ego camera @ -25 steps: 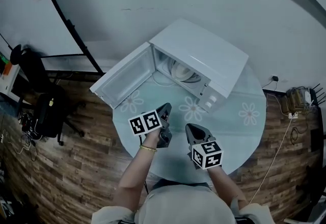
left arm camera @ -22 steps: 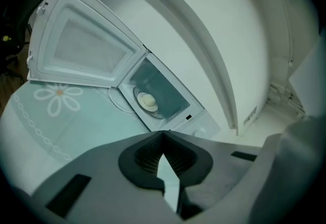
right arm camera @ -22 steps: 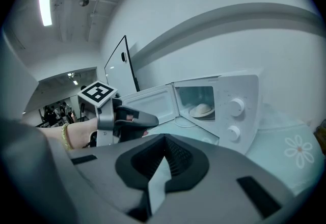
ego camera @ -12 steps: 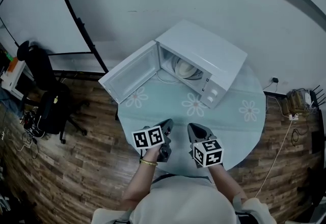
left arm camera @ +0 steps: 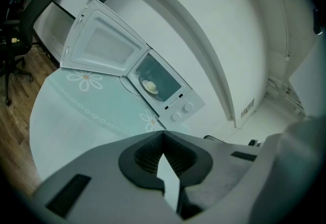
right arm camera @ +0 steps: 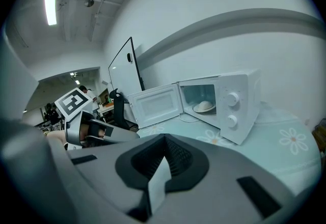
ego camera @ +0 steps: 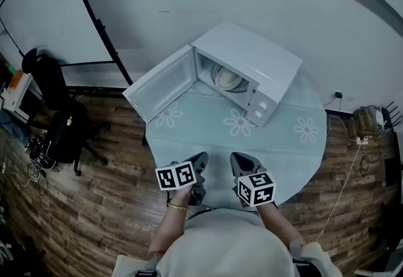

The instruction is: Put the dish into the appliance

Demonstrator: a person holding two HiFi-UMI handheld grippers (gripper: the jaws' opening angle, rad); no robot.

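Observation:
A white microwave [ego camera: 250, 65] stands at the far side of the round table [ego camera: 296, 156] with its door [ego camera: 162, 83] swung wide open to the left. Inside it rests a pale dish [ego camera: 228, 79], upside down, also seen as the dish [right arm camera: 206, 106] in the right gripper view and small as the dish [left arm camera: 150, 86] in the left gripper view. My left gripper [ego camera: 200, 158] and right gripper [ego camera: 235, 158] hover side by side over the table's near edge, well short of the microwave. Both are shut with nothing between their jaws.
A black office chair [ego camera: 58, 124] stands on the wood floor at the left. A whiteboard on a black frame [ego camera: 94, 17] leans behind the table. Cables and a small device [ego camera: 366, 123] lie on the floor at the right.
Both grippers have drawn back toward the person and the table's near edge. The view has shifted slightly; the microwave and dish stay put.

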